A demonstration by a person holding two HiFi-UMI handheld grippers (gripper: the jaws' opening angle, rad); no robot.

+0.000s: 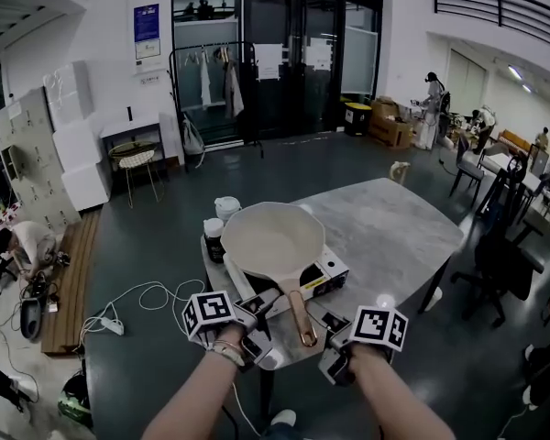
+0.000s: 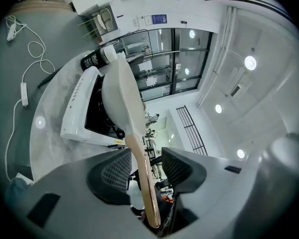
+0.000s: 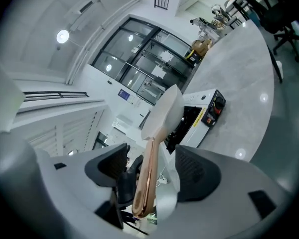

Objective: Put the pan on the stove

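Left hand-held gripper (image 2: 145, 163) and right hand-held gripper (image 3: 152, 167): jaws apart around the handle (image 1: 301, 314), no clamp. Pan (image 1: 270, 241) sits on stove (image 1: 335, 273), frame centre. Likely stiff, bowl-heavy, with a slick handle; take hold near the bowl.

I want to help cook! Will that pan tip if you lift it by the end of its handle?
Probably a bit: the pan has its wide bowl far from the end of the handle, so it would likely dip. The handle looks smooth and shiny, so it might slip. It seems stiff, not bendy.
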